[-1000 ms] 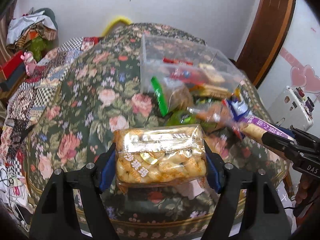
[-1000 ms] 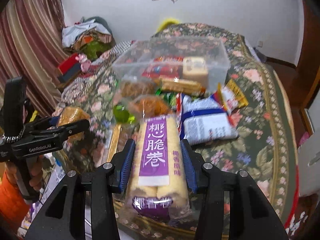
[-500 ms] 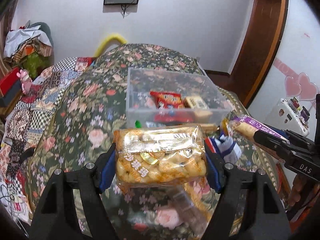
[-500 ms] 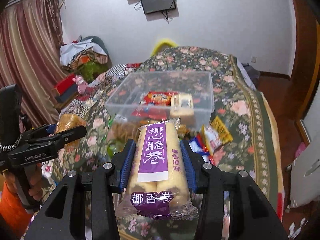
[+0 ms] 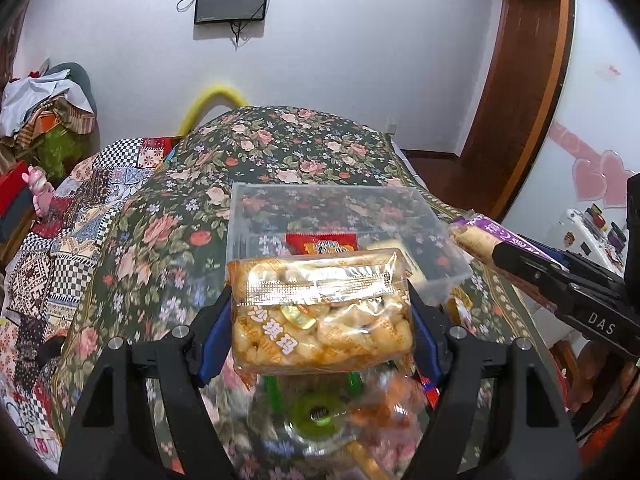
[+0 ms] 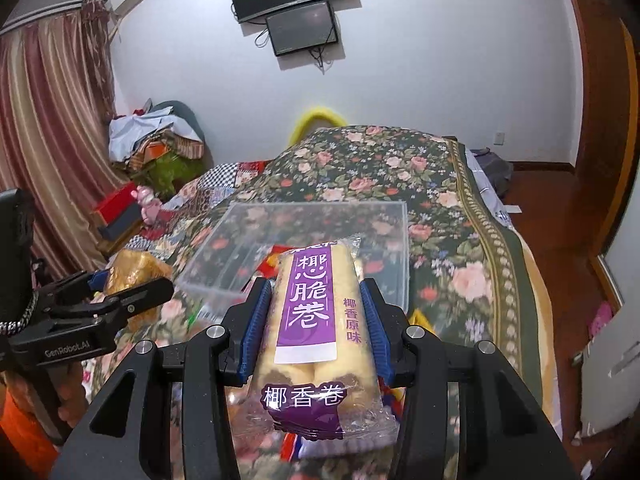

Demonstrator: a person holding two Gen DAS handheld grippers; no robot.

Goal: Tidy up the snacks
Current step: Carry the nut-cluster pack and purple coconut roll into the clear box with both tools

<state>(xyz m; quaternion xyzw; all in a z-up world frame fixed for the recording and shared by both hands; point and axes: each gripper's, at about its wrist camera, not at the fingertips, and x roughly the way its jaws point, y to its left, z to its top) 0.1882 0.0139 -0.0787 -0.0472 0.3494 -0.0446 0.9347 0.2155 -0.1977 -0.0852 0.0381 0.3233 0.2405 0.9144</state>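
Left wrist view: only here do the red packet (image 5: 322, 243) inside the clear bin (image 5: 256, 204), mid-frame, and a green ring snack (image 5: 316, 414) at lower centre show. The left gripper (image 5: 320, 316) clamps a golden puff bag (image 5: 320, 312).

Right wrist view: a striped curtain (image 6: 48, 128) fills the upper left. The right gripper (image 6: 316, 320) pinches a purple wafer-roll pack (image 6: 314, 320), centre frame, before the bin (image 6: 320, 208).

Floral bed (image 5: 168, 240) (clear bin (image 5: 240, 216), snacks (image 5: 320, 412)).

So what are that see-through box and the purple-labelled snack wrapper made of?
The box looks like clear rigid plastic: the bedspread's flowers show through its straight walls. The wrapper seems thin glossy plastic film, crinkled at its sealed end, the rolls visible inside.
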